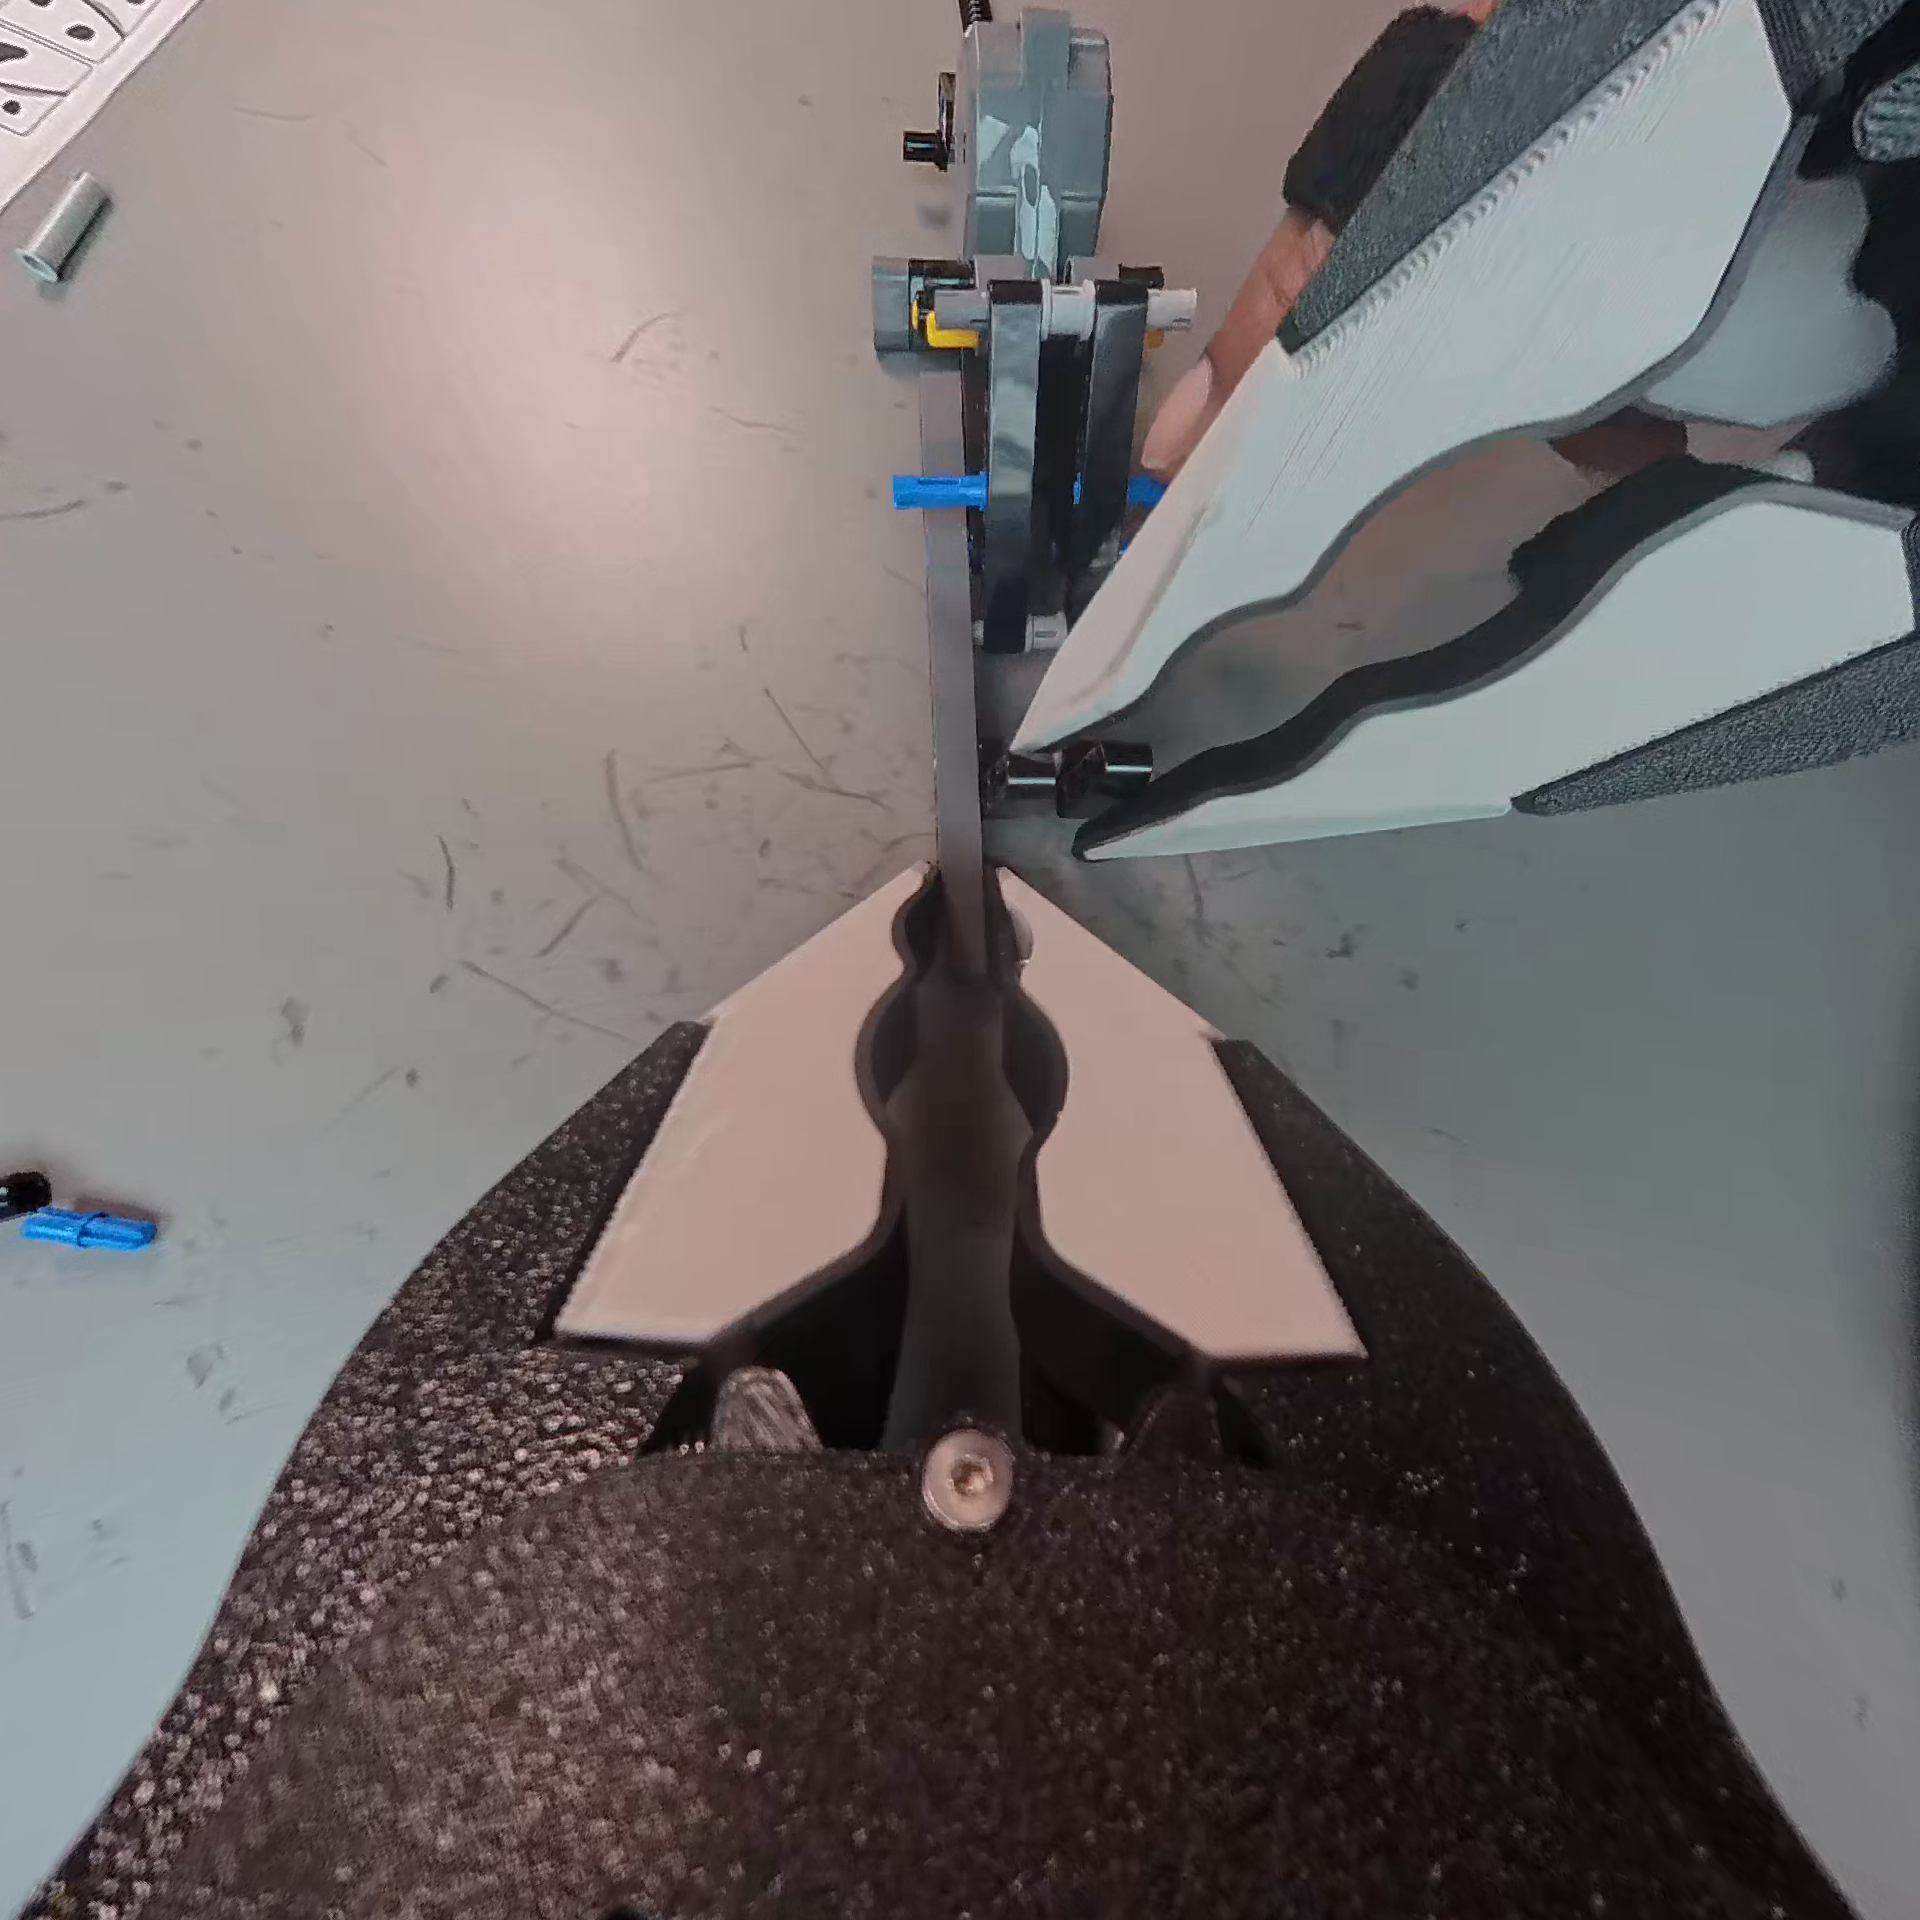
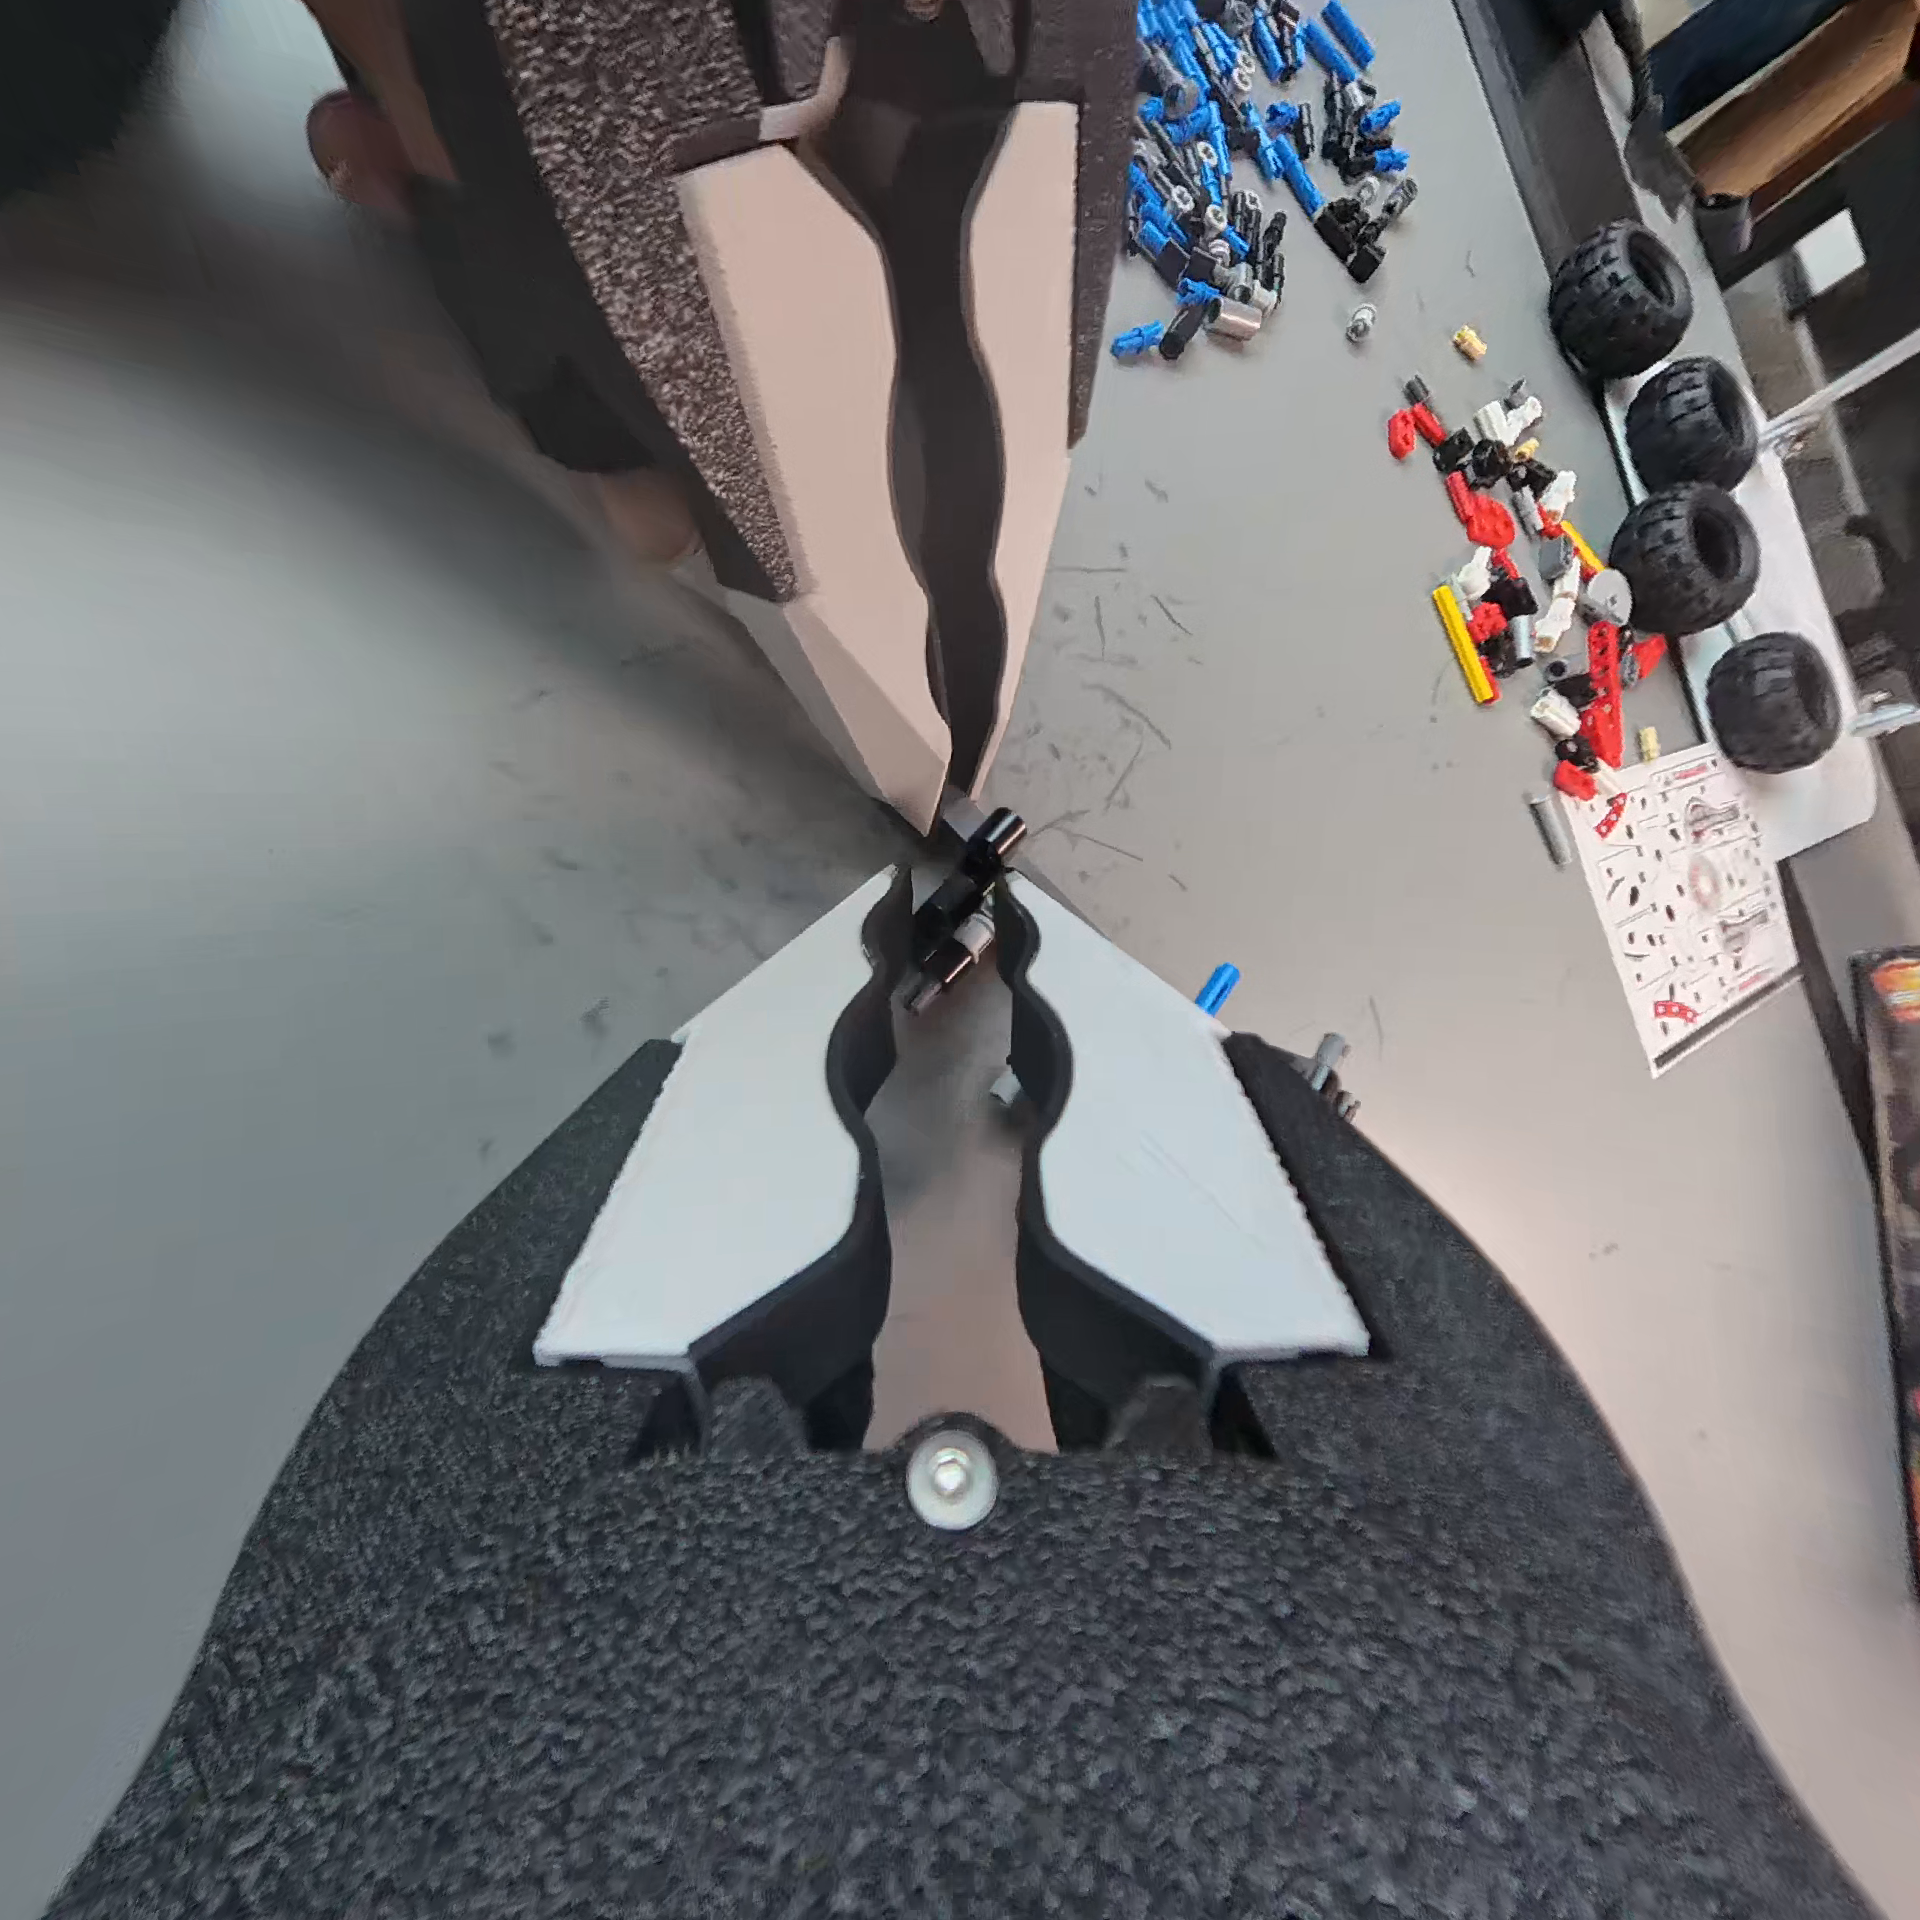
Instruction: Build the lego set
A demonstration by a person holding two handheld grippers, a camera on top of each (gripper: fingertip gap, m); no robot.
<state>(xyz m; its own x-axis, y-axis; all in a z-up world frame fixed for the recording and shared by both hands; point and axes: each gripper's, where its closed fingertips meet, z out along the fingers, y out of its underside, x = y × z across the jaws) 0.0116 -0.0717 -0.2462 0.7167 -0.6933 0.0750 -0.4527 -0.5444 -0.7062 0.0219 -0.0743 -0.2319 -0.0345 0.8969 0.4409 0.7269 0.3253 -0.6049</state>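
In the left wrist view my left gripper (image 1: pixel 961 878) is shut on the near end of a long dark grey beam (image 1: pixel 951 623). The beam belongs to a partly built lego assembly with black beams (image 1: pixel 1013 468), blue pins (image 1: pixel 935 490) and a grey block (image 1: pixel 1039 135) at its far end. My right gripper (image 1: pixel 1051 798) comes in from the right, shut on a small black pin connector (image 1: pixel 1081 774) held against the beam's side. In the right wrist view the right gripper (image 2: pixel 958 883) holds the same black connector (image 2: pixel 961 914), tip to tip with the left gripper (image 2: pixel 956 800).
The grey table holds a pile of blue and black pins (image 2: pixel 1247 156), a pile of red, white and black parts (image 2: pixel 1527 582), several black tyres (image 2: pixel 1683 551) and an instruction sheet (image 2: pixel 1683 894). A loose blue pin (image 1: pixel 88 1229) and a grey sleeve (image 1: pixel 62 223) lie at the left. My left and right fingertips are right by each other.
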